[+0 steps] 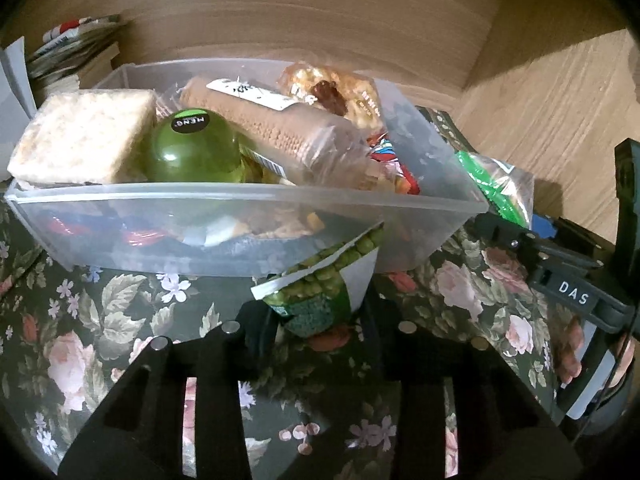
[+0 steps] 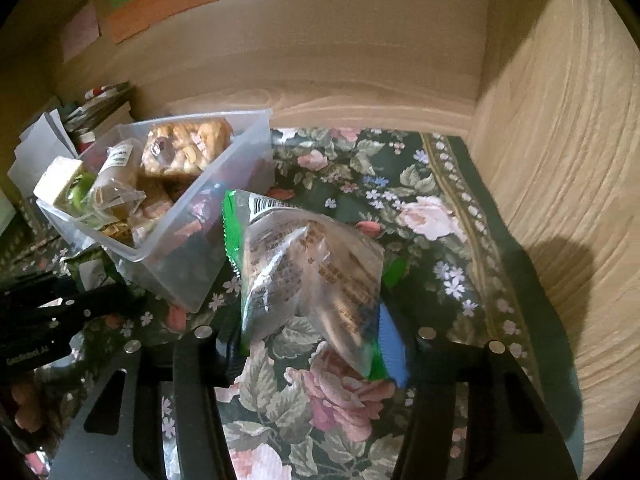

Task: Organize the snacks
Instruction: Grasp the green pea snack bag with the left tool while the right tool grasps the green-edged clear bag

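A clear plastic bin [image 1: 240, 196] [image 2: 256, 136] stands on the floral cloth, filled with several snacks: a cracker block [image 1: 84, 136], a green cup [image 1: 192, 152], a biscuit sleeve [image 1: 280, 128] and a nut bar [image 1: 340, 92]. My left gripper [image 1: 316, 320] is shut on a green pea packet [image 1: 320, 280] just in front of the bin's near wall. My right gripper [image 2: 316, 340] is shut on a green and silver snack bag [image 2: 312, 272], held above the cloth to the right of the bin; that bag also shows in the left wrist view [image 1: 500, 184].
Wooden walls [image 2: 560, 160] close in the back and right. A stack of books and papers [image 1: 72, 52] lies left of the bin. Coloured notes [image 2: 160, 0] hang on the back wall. The floral cloth [image 2: 400, 180] covers the surface.
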A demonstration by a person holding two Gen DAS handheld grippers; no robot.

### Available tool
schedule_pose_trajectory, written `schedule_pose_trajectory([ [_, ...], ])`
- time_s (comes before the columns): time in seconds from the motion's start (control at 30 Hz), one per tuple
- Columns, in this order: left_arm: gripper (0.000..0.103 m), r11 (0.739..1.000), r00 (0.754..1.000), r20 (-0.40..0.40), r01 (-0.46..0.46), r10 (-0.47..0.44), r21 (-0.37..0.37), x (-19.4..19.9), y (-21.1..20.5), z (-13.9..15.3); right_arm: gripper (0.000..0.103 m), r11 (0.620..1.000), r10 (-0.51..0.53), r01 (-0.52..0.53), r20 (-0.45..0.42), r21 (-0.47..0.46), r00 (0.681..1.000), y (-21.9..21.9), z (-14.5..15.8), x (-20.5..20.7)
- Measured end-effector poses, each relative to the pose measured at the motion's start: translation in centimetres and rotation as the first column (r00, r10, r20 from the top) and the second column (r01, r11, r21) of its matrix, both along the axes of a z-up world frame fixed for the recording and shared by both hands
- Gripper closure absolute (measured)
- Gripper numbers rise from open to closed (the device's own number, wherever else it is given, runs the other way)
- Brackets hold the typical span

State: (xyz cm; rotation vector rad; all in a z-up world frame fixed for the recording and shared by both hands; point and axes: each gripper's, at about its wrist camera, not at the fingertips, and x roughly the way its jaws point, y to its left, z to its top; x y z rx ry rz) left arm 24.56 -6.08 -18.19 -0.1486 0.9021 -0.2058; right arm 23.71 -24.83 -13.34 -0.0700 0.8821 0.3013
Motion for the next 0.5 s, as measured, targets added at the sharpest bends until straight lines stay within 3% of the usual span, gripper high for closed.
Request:
schedule_pose_trajectory([
  [0.3,0.067,1.0,0.999,0.051,0.0,-0.001,0.014,-2.0,1.4,1.3,0.053,1.0,0.001,-0.003,0.093,0.022,0.996,0.0,3.7,-1.9],
  [0.5,0.067,0.999,0.992,0.122,-0.033,0.033,-0.005,-3.3,3.4,4.1,0.053,0.998,0.031,-0.04,0.178,0.048,0.984,1.1,6.8,-3.2],
])
